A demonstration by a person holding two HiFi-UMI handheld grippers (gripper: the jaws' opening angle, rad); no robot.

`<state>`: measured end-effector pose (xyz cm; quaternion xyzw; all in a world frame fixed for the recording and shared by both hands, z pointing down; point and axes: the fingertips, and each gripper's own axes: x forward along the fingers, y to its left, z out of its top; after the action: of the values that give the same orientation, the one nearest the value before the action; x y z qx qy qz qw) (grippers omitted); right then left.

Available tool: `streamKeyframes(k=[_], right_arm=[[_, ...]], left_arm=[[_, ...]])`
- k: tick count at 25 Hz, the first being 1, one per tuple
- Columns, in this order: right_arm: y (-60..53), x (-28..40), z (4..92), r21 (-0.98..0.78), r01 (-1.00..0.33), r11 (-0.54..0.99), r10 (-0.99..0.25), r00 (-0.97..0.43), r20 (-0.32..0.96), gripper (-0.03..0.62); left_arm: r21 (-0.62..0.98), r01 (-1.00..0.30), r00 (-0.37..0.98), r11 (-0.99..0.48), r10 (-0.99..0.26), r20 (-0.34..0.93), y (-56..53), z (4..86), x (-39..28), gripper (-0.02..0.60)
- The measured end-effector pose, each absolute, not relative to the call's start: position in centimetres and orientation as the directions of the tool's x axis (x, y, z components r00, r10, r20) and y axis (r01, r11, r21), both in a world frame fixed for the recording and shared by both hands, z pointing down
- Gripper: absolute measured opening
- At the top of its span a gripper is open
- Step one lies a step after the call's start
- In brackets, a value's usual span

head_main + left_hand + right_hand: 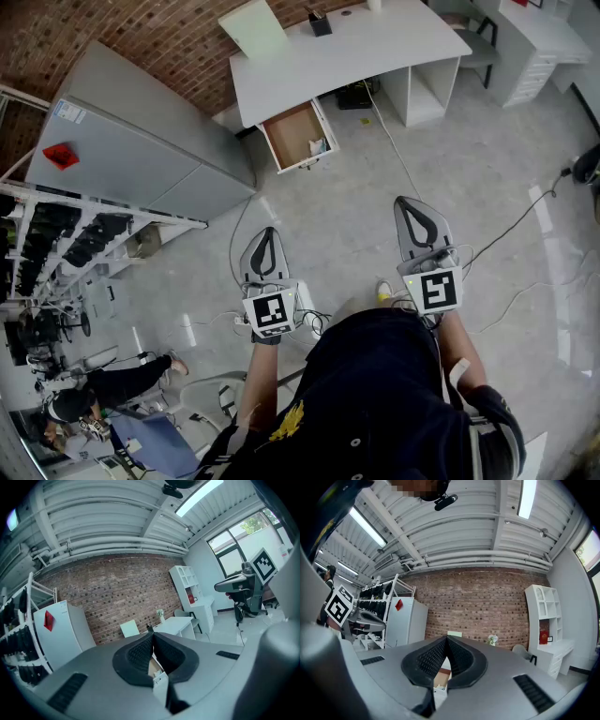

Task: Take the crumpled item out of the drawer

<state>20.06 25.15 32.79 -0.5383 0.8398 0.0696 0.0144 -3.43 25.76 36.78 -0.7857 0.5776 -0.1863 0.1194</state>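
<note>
A wooden drawer point(294, 134) stands pulled out from under the white desk point(375, 42), far ahead of me. A small pale crumpled item point(317, 147) lies in its right front corner. My left gripper point(267, 232) and right gripper point(406, 202) hang side by side over the floor, well short of the drawer, both pointing toward it. Each is shut with nothing between its jaws. In the left gripper view, the left gripper point(151, 635) frames the drawer point(153, 667) in the gap behind its tips. The right gripper point(446, 638) likewise shows the drawer point(441, 677).
A tall grey cabinet point(131, 141) stands left of the desk, with racks of dark gear point(66, 239) beyond it. Cables point(511, 225) trail across the grey floor. White drawers and a chair point(525, 42) are at the far right. A person point(112, 380) crouches at the lower left.
</note>
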Motion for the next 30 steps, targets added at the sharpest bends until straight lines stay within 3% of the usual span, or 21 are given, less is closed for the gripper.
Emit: streamKeyframes(k=[11, 12, 14, 20, 24, 30], right_arm=[[24.9, 20.4, 32.0, 0.068, -0.907, 0.415, -0.901, -0.42, -0.105, 0.025], [24.7, 20.6, 32.1, 0.036, -0.91, 0.413, -0.904, -0.415, -0.103, 0.025], [24.0, 20.9, 32.6, 0.004, -0.909, 0.417, -0.905, -0.416, -0.091, 0.025], [21.6, 17.8, 33.0, 0.025, -0.878, 0.478, -0.876, -0.478, -0.066, 0.025], [19.1, 14.8, 33.4, 0.04, -0.867, 0.497, -0.866, -0.498, -0.042, 0.026], [11.2, 11.8, 35.2, 0.095, -0.869, 0.485, -0.874, -0.477, 0.094, 0.026]], left_arm=[[-0.379, -0.882, 0.252, -0.279, -0.96, 0.119, 25.2, 35.7, -2.5, 0.022], [-0.363, -0.897, 0.231, -0.251, -0.968, 0.1, 25.1, 35.3, -2.7, 0.045], [-0.37, -0.901, 0.211, -0.225, -0.974, 0.079, 24.8, 35.1, -3.4, 0.179], [-0.303, -0.933, 0.182, -0.195, -0.981, 0.07, 22.7, 36.3, -6.4, 0.301], [-0.25, -0.947, 0.184, -0.204, -0.978, 0.101, 19.1, 38.1, -8.7, 0.309], [-0.225, -0.929, 0.261, -0.294, -0.951, 0.166, 9.6, 40.4, -10.8, 0.308]])
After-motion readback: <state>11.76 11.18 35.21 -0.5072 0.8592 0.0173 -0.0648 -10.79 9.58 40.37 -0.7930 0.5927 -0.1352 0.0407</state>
